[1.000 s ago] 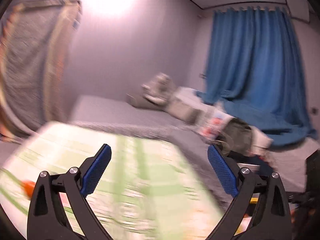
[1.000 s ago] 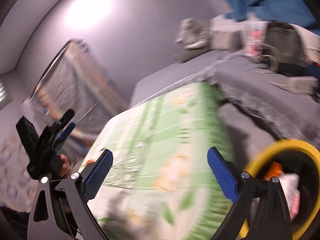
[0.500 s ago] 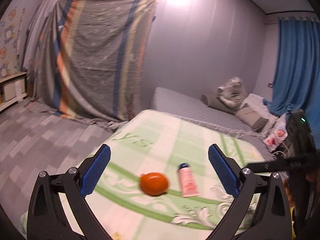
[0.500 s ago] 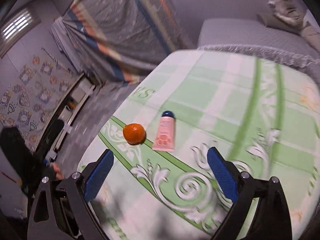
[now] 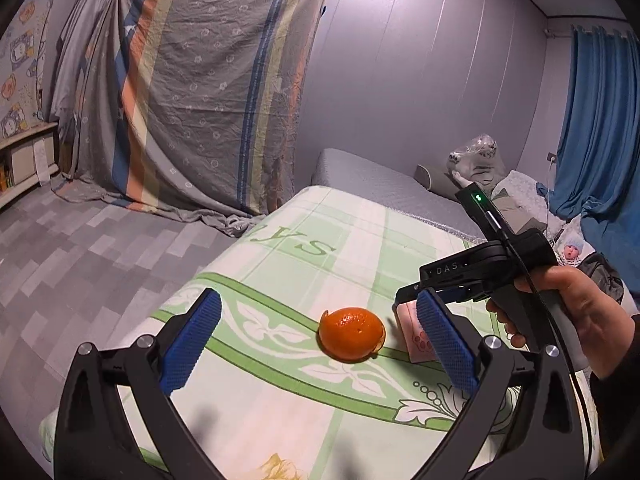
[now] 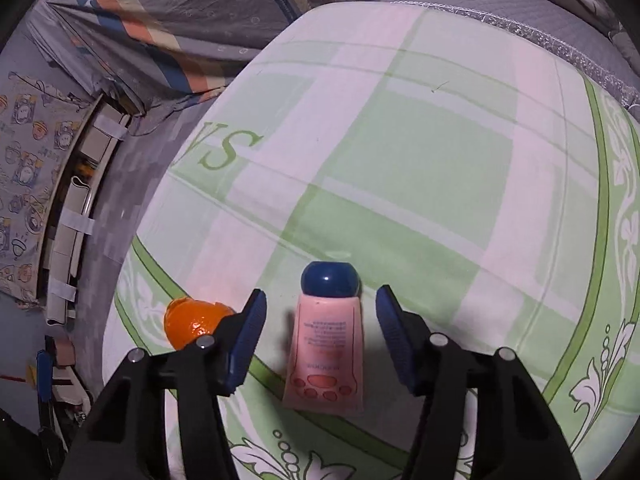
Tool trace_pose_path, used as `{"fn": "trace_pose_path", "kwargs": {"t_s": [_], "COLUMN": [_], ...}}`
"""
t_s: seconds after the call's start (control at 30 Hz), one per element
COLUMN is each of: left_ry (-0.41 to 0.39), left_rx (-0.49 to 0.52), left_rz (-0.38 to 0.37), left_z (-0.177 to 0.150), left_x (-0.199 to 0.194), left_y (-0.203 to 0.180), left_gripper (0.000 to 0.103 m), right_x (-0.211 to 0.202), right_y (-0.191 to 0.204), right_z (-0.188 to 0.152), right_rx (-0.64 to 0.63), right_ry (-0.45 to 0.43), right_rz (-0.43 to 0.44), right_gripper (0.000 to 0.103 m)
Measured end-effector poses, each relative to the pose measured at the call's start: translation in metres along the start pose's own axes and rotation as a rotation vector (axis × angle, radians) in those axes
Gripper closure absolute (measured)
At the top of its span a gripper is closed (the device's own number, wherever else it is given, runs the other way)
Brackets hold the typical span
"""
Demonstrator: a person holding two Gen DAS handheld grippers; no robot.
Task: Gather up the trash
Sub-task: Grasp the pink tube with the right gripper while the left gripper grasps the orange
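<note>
Okay, my right gripper (image 6: 320, 336) points steeply down over the green-and-white floral bedsheet (image 6: 420, 168), jaws about half open and closing. The pink tube (image 6: 325, 356) with the dark blue cap (image 6: 329, 279) lies flat between my pads, cap toward 12 o'clock, paw print toward 6. I see bare gaps on both sides, so the pads are not pressing on it and nothing is held. The orange peel (image 6: 192, 322), a hollow cupped piece, sits at 9 o'clock of the tube, just beside my left-side finger (image 6: 246, 340) and partly hidden behind it.

My left gripper (image 5: 318, 340) is wide open and empty, above the sheet. In its view the orange peel (image 5: 351, 334) lies between the blue pads, a bit toward the right one. The pink tube (image 5: 414, 330) is at 3 o'clock of the peel, mostly hidden behind my right-side pad (image 5: 446, 344). My right hand (image 5: 576, 316) grips the black handle of the other gripper at 3 o'clock. Blue curtain (image 5: 592, 128) at 2 o'clock, striped grey sheet (image 5: 200, 80) hanging at 11 o'clock.
</note>
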State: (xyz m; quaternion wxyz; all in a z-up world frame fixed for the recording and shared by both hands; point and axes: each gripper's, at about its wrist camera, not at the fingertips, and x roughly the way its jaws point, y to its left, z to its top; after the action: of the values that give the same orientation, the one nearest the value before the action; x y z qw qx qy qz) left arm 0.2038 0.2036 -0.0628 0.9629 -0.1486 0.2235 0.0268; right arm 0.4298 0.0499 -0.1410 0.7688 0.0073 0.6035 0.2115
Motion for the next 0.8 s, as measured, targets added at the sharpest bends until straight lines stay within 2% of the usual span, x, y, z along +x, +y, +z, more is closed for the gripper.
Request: {"fn": "trace_pose_path", "kwargs": {"t_s": [0.17, 0.27, 0.37, 0.57, 0.8], "left_ry": [0.031, 0.039, 0.04, 0.084, 0.218], "left_rx": [-0.007, -0.006, 0.014, 0.071, 0.152], "left_rz": [0.001, 0.011, 0.027, 0.015, -0.001], "left_z": [-0.006, -0.008, -0.009, -0.01, -0.014], "left_x": [0.01, 0.012, 0.012, 0.021, 0.061], "left_y": [0.002, 0.003, 0.002, -0.01, -0.034], "left_gripper": [0.009, 0.009, 0.009, 0.009, 0.009], "right_x": [0.015, 0.019, 0.014, -0.031, -0.082], "right_y": [0.005, 0.002, -0.001, -0.02, -0.038], "right_z": [0.005, 0.005, 0.005, -0.006, -0.05], "right_rx": [-0.013, -0.007, 0.001, 0.03, 0.042], "right_ry": [0.031, 0.032, 0.004, -0.062, -0.133], "right_rz": [-0.039, -0.067, -0.051, 0.084, 0.225], "right_gripper": [0.054, 0.069, 0.069, 0.069, 0.069]}}
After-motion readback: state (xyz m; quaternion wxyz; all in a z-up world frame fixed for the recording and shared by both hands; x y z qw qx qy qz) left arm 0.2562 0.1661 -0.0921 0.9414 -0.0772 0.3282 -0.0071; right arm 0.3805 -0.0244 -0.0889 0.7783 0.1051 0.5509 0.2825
